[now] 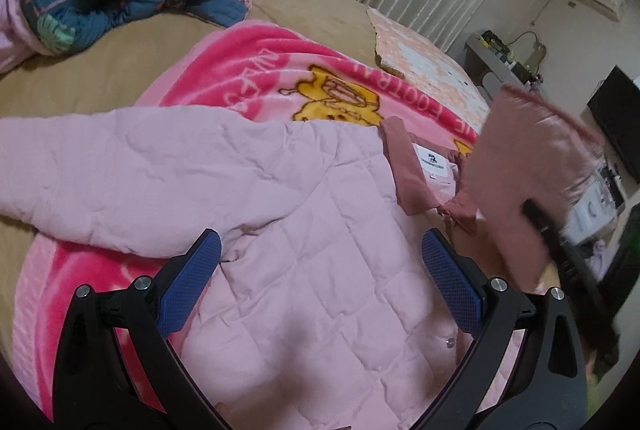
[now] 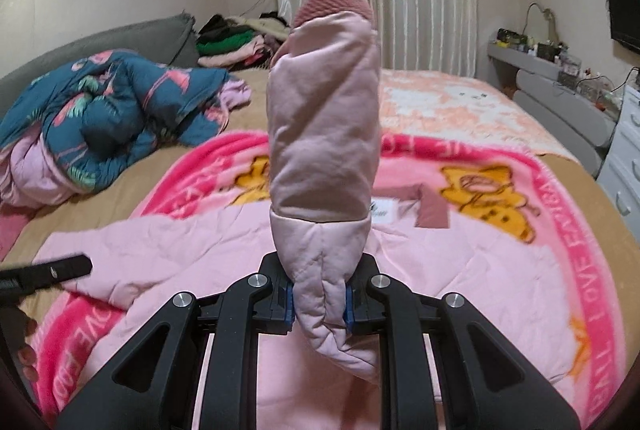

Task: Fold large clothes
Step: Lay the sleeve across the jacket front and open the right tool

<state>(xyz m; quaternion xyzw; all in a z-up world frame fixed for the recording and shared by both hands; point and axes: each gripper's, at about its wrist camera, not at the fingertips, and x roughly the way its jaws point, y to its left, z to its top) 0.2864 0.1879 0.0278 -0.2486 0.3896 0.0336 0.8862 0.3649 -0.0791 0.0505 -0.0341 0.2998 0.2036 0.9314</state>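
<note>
Pinching the jacket's sleeve (image 2: 324, 134), right tool (image 2: 320, 304) shows only rightward.

One pale pink quilted padded jacket (image 2: 208, 250) lies on the bed, with two sleeves to count: one flat to the left (image 1: 120, 166), one raised upright with its darker ribbed cuff on top (image 2: 324, 134). Beneath it there is one bright pink fleece blanket (image 2: 560, 230), printed with two yellow cartoon bears (as far as the jacket leaves them uncovered). One teal floral duvet (image 2: 112, 118) sits bunched farther back, and one peach patterned cover (image 2: 452, 106) lies flat. One heap of mixed folded clothing (image 2: 236, 42) rests by the curtain. There are two black two-finger grippers: a left one (image 1: 320, 278) and a right one (image 2: 320, 300).
</note>
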